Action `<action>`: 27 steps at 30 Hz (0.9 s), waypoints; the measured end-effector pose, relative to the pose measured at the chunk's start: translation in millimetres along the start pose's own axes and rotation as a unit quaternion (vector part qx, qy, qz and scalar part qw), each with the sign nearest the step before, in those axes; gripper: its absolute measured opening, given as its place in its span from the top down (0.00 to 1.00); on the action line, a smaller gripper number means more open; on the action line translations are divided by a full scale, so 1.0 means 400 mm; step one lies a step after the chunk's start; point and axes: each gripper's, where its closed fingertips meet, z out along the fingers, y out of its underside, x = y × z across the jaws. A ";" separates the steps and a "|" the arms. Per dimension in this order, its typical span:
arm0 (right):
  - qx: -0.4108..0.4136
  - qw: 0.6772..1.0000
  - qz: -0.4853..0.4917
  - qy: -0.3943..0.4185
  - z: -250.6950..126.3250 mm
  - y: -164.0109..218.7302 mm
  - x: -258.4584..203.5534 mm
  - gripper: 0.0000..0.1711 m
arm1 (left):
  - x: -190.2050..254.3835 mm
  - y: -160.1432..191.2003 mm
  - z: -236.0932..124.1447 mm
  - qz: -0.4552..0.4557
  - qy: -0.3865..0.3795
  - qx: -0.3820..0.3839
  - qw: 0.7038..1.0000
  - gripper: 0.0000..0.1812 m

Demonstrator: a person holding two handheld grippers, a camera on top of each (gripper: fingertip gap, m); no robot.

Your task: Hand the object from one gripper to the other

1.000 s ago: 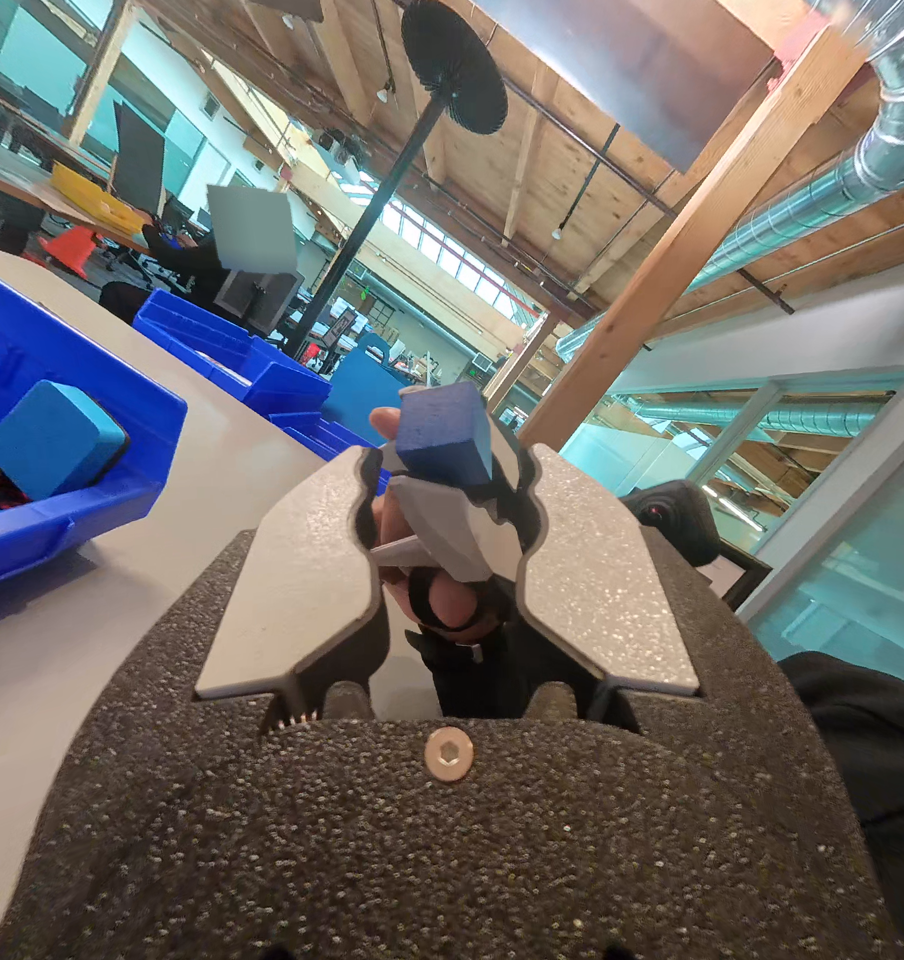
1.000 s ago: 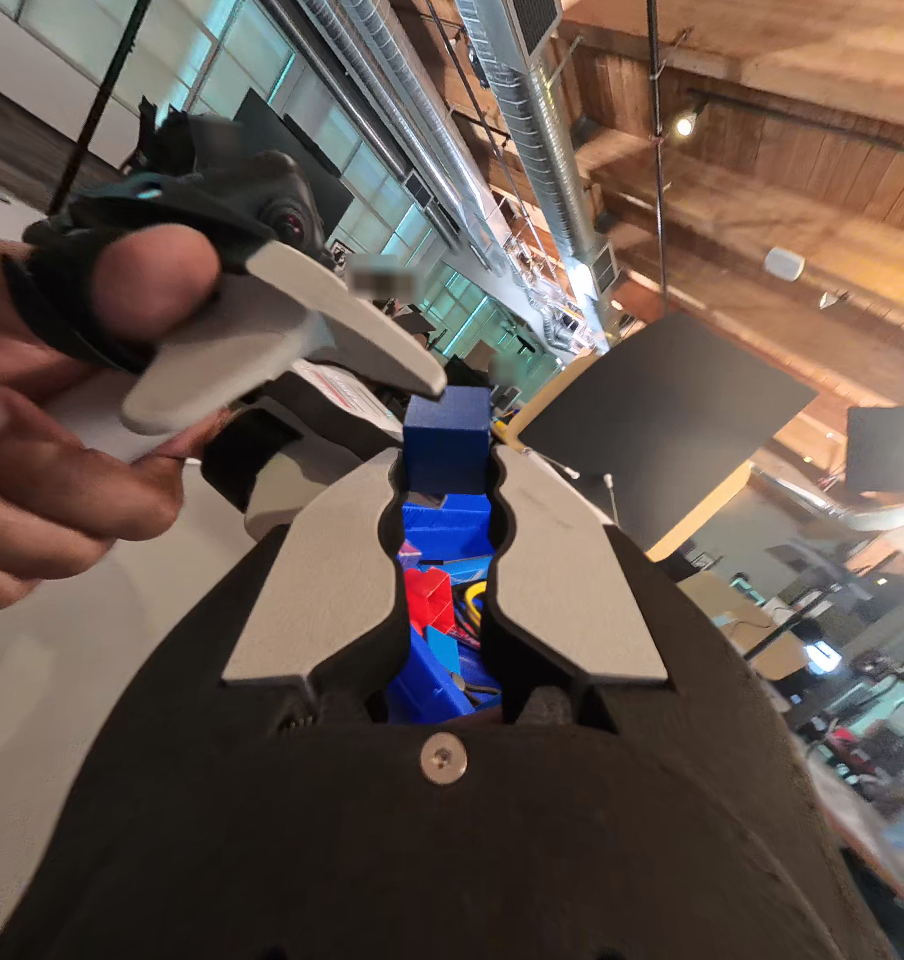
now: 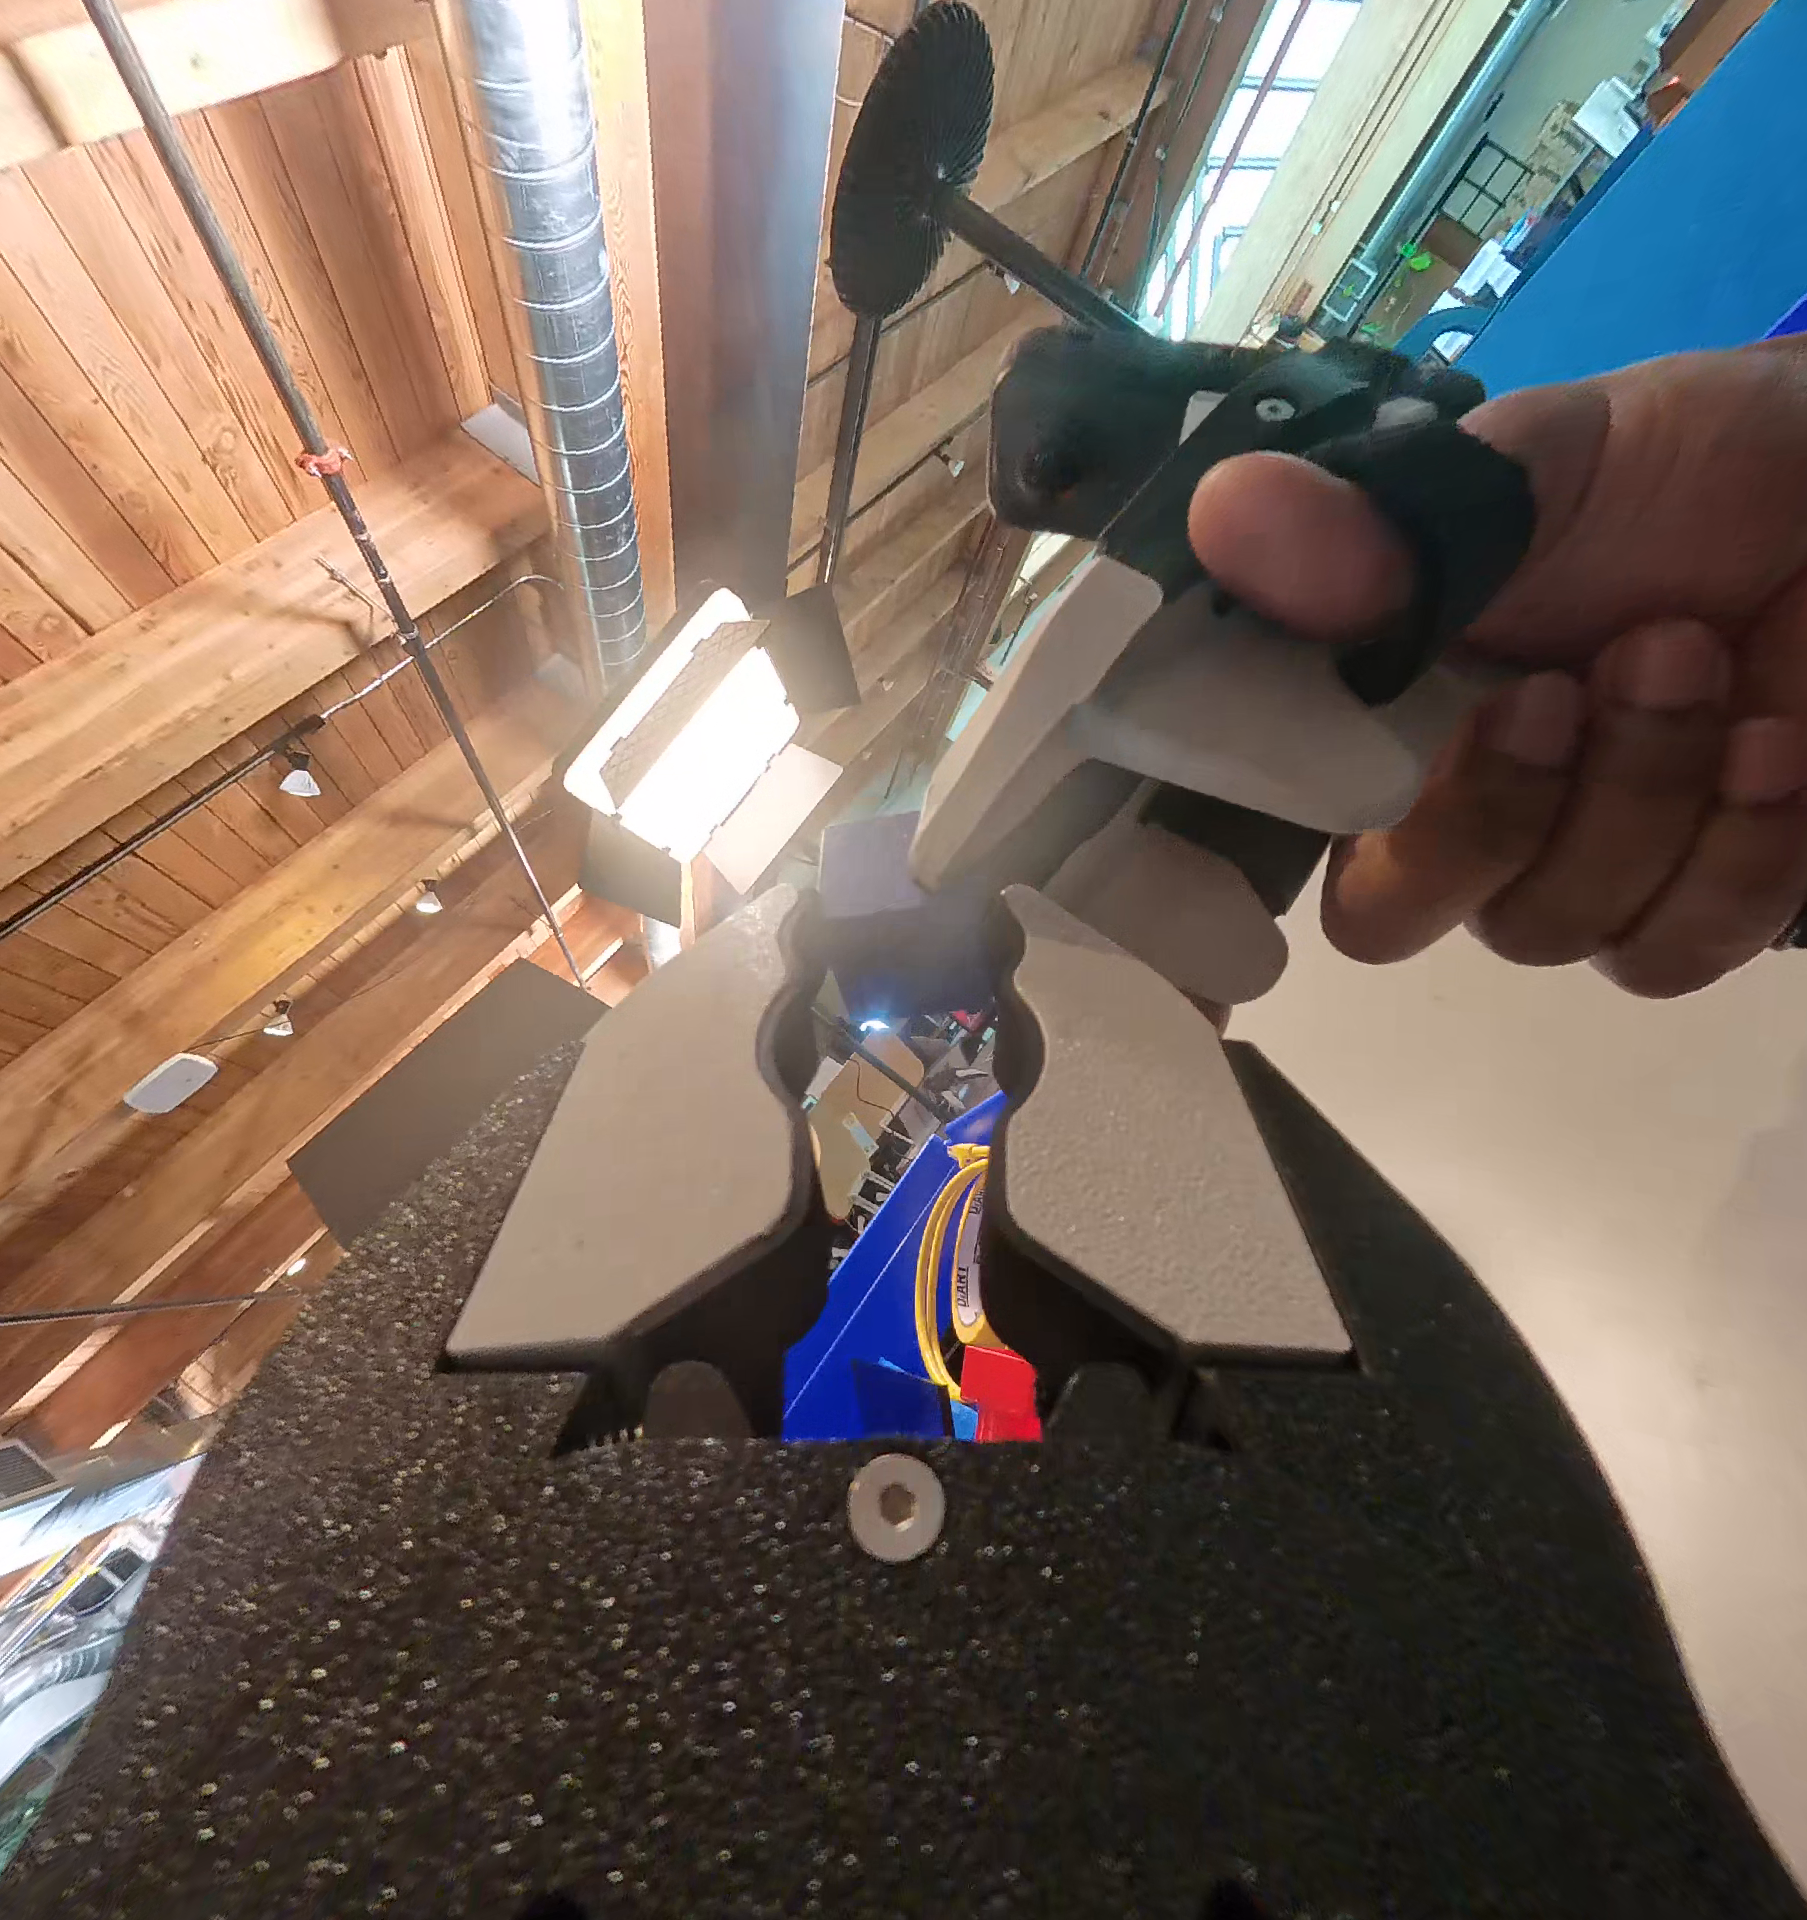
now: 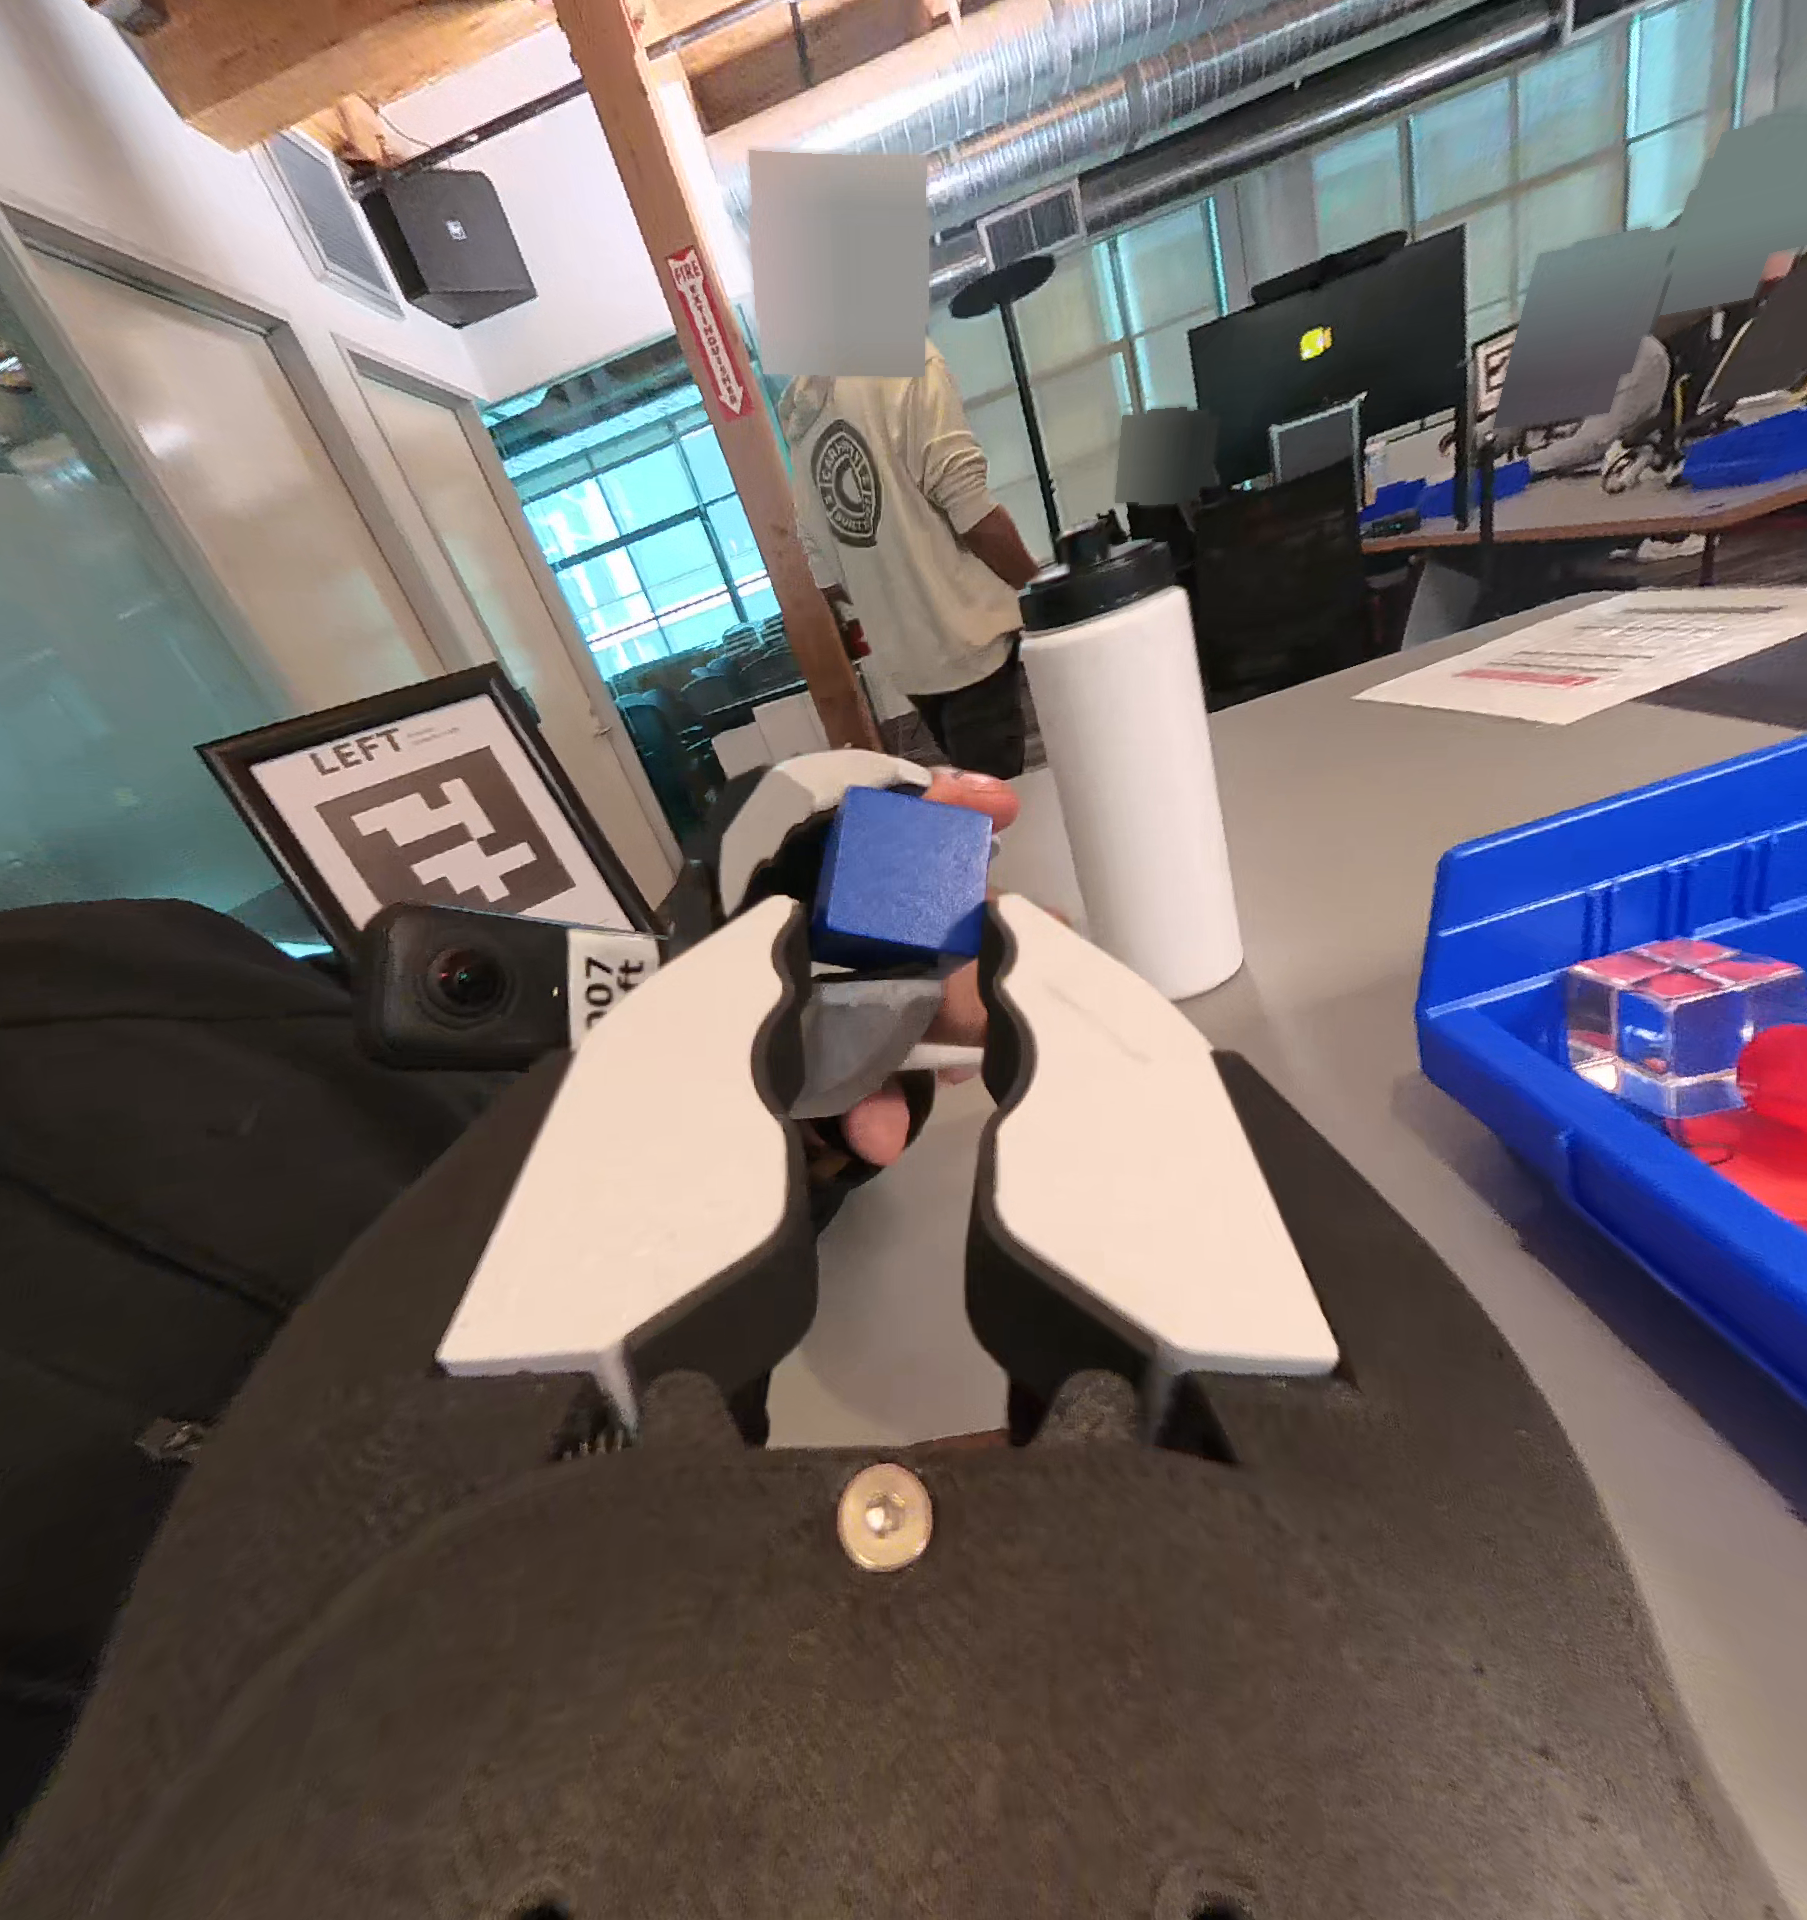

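A bright panel lamp (image 3: 691, 727) flares overhead; both views are sharp, with edges bent by wide-angle distortion.

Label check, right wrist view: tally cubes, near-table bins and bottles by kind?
blue cube: 1
clear cube: 1
blue bin: 1
white bottle: 1
Total: 4

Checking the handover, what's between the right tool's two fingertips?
The cube sits between the right tool's fingertips, seemingly touching both; the right wrist view shows it.
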 end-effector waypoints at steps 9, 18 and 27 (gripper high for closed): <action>-0.018 0.923 -0.270 0.274 -0.050 -0.063 0.094 0.83 | -0.023 0.084 0.008 -0.274 0.044 -0.059 0.959 0.78; -0.107 0.705 -0.604 0.356 -0.017 -0.046 0.074 0.83 | -0.015 0.066 -0.003 -0.660 0.189 0.005 0.727 0.68; -0.099 0.689 -0.647 0.311 0.026 -0.012 0.045 0.83 | 0.001 0.033 -0.013 -0.725 0.252 0.036 0.639 0.79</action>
